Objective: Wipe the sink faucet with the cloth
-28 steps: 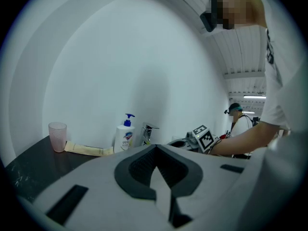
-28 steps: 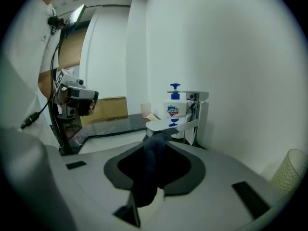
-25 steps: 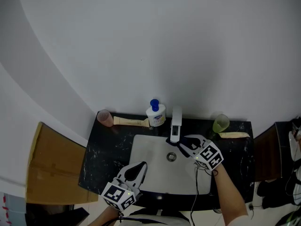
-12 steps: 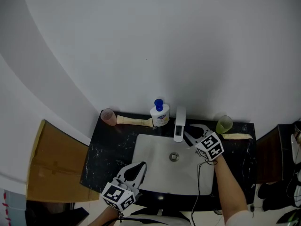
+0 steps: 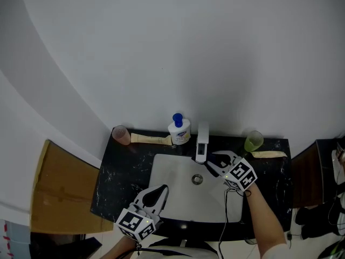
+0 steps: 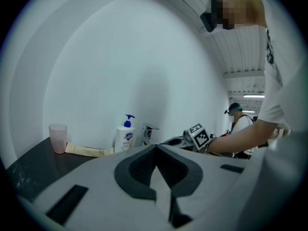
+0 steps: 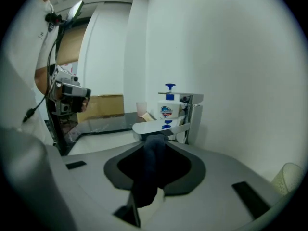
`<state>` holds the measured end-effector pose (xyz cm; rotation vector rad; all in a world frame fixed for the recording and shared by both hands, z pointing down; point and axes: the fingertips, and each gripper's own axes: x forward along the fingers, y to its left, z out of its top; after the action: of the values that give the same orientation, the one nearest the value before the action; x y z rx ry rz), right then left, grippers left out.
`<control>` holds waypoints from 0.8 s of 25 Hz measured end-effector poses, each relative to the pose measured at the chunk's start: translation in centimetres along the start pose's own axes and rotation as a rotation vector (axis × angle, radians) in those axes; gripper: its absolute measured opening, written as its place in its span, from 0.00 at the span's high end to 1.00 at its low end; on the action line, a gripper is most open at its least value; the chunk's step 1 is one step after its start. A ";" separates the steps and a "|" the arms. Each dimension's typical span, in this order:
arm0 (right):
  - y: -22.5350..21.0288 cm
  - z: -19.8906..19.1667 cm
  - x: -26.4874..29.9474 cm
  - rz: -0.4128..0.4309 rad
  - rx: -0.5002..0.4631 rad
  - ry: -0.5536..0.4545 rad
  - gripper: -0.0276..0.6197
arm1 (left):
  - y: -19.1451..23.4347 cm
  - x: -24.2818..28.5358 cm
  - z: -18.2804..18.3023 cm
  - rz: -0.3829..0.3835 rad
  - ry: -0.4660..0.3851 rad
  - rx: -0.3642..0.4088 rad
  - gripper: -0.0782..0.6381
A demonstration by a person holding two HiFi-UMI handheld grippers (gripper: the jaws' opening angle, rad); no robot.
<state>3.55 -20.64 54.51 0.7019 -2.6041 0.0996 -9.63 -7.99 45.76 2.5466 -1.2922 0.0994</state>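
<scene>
Cloth point(image 7: 148, 170), dark, was grasped between the jaws of our right hand-held gripper point(image 5: 211, 163). Its top end was just at the spout of the faucet point(image 5: 201, 142), above the white sink point(image 5: 172, 177). Our left hand-held gripper point(image 5: 161, 190) was clenched on nothing, near the sink's front edge. A soap bottle point(image 5: 178, 129) stood beside the faucet on the black counter point(image 5: 116, 177).

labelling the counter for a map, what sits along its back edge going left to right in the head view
pink cup → cream tube → soap bottle → faucet → green cup → second cream tube
</scene>
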 end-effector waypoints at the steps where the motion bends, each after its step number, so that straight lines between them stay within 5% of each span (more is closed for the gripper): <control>1: -1.0 0.2 0.3 -0.034 -0.008 0.004 0.80 | 0.0 -0.1 0.0 0.002 0.001 0.001 0.89; 8: -6.8 1.0 1.8 -0.219 -0.002 0.017 0.80 | 0.5 -0.8 0.0 0.025 0.008 0.002 0.89; 15: -6.5 0.8 2.2 -0.238 0.063 -0.017 0.80 | 0.2 -0.8 0.2 0.024 0.026 0.004 0.89; 20: -6.0 -2.3 4.2 -0.229 0.074 0.156 0.80 | 0.1 -0.7 0.3 0.014 0.018 0.000 0.89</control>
<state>4.13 -27.39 58.17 0.9732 -2.3643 0.1737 -10.12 -7.59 45.40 2.5313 -1.3034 0.1250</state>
